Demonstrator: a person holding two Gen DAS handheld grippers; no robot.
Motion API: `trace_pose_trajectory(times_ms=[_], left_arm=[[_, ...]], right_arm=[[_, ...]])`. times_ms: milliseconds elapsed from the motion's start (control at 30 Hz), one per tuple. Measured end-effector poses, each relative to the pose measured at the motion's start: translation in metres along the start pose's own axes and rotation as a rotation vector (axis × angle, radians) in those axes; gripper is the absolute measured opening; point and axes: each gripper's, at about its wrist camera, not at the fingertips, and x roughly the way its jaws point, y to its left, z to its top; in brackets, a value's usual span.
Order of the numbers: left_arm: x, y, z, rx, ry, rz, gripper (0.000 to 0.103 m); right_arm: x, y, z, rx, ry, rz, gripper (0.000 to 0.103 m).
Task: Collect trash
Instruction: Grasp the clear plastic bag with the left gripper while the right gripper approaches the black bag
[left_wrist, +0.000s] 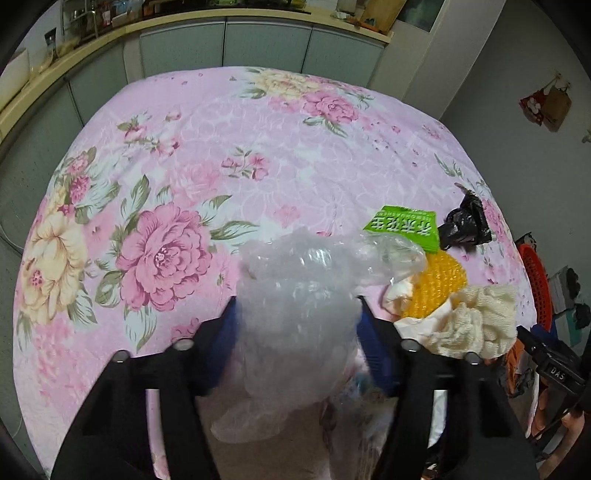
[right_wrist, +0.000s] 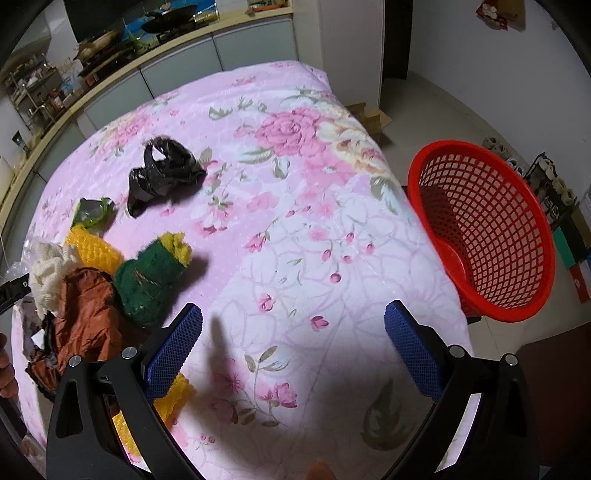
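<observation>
While the left gripper (left_wrist: 297, 314) pinches a crumpled clear plastic wrapper (left_wrist: 295, 291) above the floral cloth (left_wrist: 184, 147), the right gripper (right_wrist: 293, 332) hangs spread and empty. Keeping the pads pressed on the slippery film should matter until it clears the red basket (right_wrist: 480, 236) rim.

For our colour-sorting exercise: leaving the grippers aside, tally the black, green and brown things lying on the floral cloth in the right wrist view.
Black: 1, the plastic bag
Green: 2, the packet and the scrubber
Brown: 1, the crumpled bag
Total: 4
</observation>
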Motion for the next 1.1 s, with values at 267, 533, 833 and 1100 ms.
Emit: trace_pose_trajectory(times_ms=[267, 533, 833, 1100], left_arm=[[-0.015, 0.009, 0.003, -0.006, -0.055, 0.014, 0.043], [-0.052, 0.015, 0.018, -0.048, -0.191, 0.010, 0.043], [-0.070, 0.008, 0.019, -0.033, -0.273, 0.037, 0.043], [-0.075, 0.002, 0.017, -0.021, -0.299, 0.072, 0.043]], right_arm=[[0.010, 0.000, -0.003, -0.012, 0.030, -0.009, 0.096], [0.015, 0.004, -0.005, -0.071, 0.045, -0.041, 0.096], [0.001, -0.004, 0.026, -0.001, 0.024, 0.073, 0.096], [0.010, 0.053, 0.076, -0.148, -0.133, 0.143, 0.096]])
